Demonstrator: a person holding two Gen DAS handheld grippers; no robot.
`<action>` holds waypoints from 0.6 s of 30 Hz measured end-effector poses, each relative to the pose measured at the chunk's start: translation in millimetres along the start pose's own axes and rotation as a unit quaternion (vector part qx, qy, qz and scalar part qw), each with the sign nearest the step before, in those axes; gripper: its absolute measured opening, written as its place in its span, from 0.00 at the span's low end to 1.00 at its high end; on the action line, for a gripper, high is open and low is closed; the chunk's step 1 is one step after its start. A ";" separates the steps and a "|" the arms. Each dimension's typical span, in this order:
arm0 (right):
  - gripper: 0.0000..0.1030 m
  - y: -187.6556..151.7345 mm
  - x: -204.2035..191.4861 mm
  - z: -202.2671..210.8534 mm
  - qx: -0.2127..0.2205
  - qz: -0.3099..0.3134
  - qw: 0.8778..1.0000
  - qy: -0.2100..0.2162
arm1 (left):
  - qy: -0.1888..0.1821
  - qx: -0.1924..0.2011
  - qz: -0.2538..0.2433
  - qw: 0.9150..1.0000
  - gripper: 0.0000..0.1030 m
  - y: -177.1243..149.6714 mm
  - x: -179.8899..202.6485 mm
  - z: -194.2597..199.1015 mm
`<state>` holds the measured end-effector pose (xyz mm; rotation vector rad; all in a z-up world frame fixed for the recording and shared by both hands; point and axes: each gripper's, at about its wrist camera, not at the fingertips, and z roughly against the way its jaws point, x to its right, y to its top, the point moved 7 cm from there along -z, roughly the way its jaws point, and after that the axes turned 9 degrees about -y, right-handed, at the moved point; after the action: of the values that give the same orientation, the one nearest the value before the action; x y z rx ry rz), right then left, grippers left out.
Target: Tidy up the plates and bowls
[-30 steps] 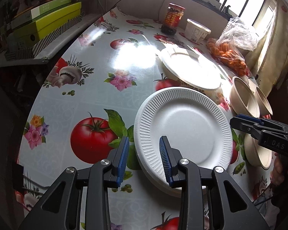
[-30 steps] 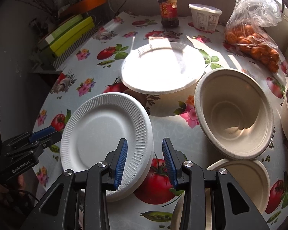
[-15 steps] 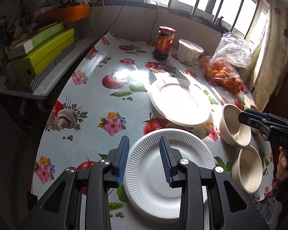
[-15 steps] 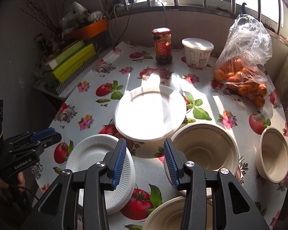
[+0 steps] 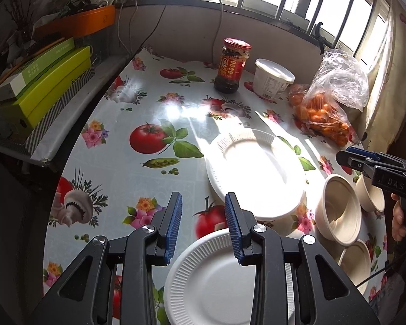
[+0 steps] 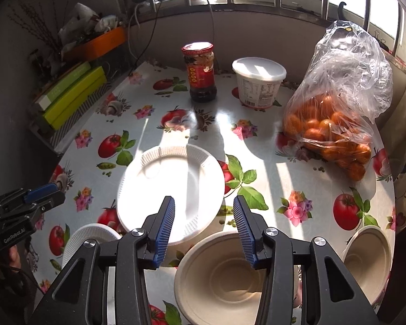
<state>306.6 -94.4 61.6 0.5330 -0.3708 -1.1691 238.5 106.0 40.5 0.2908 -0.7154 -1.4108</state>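
Observation:
A ribbed white paper plate (image 5: pixel 211 279) lies at the near table edge, below my open, empty left gripper (image 5: pixel 203 226); it also shows in the right wrist view (image 6: pixel 92 237). A larger white plate (image 5: pixel 257 178) (image 6: pixel 170 192) rests raised on something in the table's middle. Three beige bowls stand to the right: one (image 5: pixel 338 214) (image 6: pixel 224 279) under my open, empty right gripper (image 6: pixel 204 228), a second (image 6: pixel 368 257), a third (image 5: pixel 354 262). The right gripper (image 5: pixel 370 165) hangs above the bowls.
A red-lidded sauce jar (image 6: pixel 200 73), a white tub (image 6: pixel 258 81) and a bag of oranges (image 6: pixel 330 124) stand at the back of the fruit-patterned tablecloth (image 5: pixel 138 168). Green boxes (image 5: pixel 40 86) sit on a shelf at left. A window wall lies behind.
Both grippers have pulled back and up from the table, so the plates and bowls look smaller and lower in view. Both stay open and empty.

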 end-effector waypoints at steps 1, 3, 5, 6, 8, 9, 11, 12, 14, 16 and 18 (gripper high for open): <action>0.43 3.1 2.3 -5.3 -0.005 -0.002 1.000 0.002 | 0.002 -0.003 0.003 1.000 0.33 1.6 -1.4 -3.6; 0.43 8.5 6.7 -15.4 -0.011 -0.008 1.000 0.005 | -0.003 -0.009 0.005 1.000 0.33 5.1 -2.2 -10.9; 0.43 11.3 9.5 -27.4 -0.023 -0.013 1.000 0.011 | -0.003 -0.016 0.008 1.000 0.33 7.4 -3.7 -18.6; 0.43 11.9 10.7 -33.4 -0.031 -0.016 0.999 0.013 | -0.004 -0.020 0.009 1.000 0.33 8.2 -4.1 -22.8; 0.43 12.2 11.6 -44.5 -0.045 -0.015 0.999 0.015 | -0.001 -0.027 0.009 1.000 0.33 9.6 -4.8 -30.2; 0.43 12.3 12.3 -49.6 -0.051 -0.016 0.998 0.016 | 0.000 -0.029 0.006 1.000 0.33 10.5 -4.5 -33.4; 0.43 13.2 13.7 -58.2 -0.061 -0.020 0.998 0.019 | 0.001 -0.033 0.008 0.999 0.33 11.8 -4.9 -39.4; 0.43 13.3 14.2 -61.7 -0.064 -0.022 0.997 0.022 | -0.002 -0.036 0.009 0.999 0.33 12.2 -4.5 -42.3; 0.43 12.9 15.3 -67.1 -0.068 -0.028 0.997 0.026 | -0.003 -0.040 0.014 0.999 0.33 12.0 -4.2 -47.0; 0.43 11.5 15.1 -72.2 -0.073 -0.027 0.997 0.027 | -0.004 -0.044 0.010 0.999 0.33 11.8 -2.4 -51.3; 0.43 10.6 15.1 -76.7 -0.078 -0.025 0.996 0.025 | -0.005 -0.050 0.010 0.999 0.33 11.2 -1.8 -55.7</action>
<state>361.3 -90.0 4.9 0.4369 -0.2225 -1.2190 281.3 97.1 4.1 0.1978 -0.6522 -1.4244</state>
